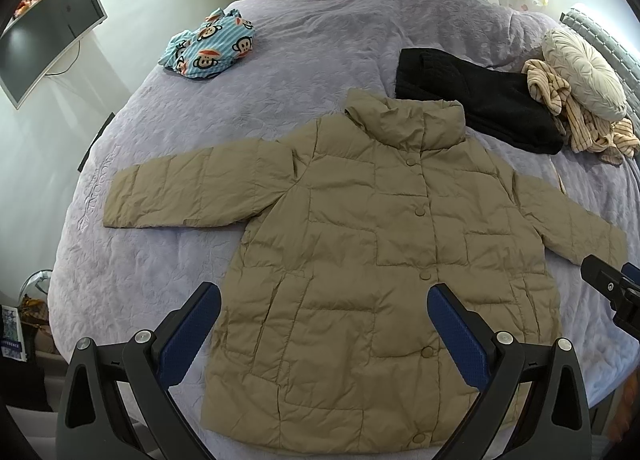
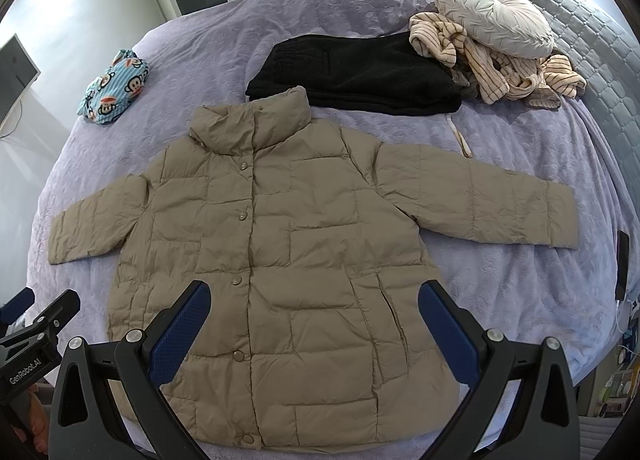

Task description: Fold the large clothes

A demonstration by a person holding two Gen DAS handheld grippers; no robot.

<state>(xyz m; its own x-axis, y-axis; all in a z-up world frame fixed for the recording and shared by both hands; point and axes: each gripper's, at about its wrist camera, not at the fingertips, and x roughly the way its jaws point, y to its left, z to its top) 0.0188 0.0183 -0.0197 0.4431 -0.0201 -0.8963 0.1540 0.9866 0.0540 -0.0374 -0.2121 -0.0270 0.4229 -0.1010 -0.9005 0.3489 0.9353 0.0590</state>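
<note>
the tan quilted puffer jacket point(image 1: 360, 244) lies flat, sleeves spread, on the lavender quilted bed point(image 1: 168, 268); bare bedding flanks its hem. left claw point(image 1: 324, 324) and right claw point(image 2: 314, 320) hover above, fingers apart, empty.

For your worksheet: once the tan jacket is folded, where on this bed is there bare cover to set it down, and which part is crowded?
Bare bedspread lies between the monkey-print garment and the black garment, beyond the jacket collar. Another patch lies under the jacket's left sleeve. The corner with the striped clothes and round cushion is crowded.
</note>
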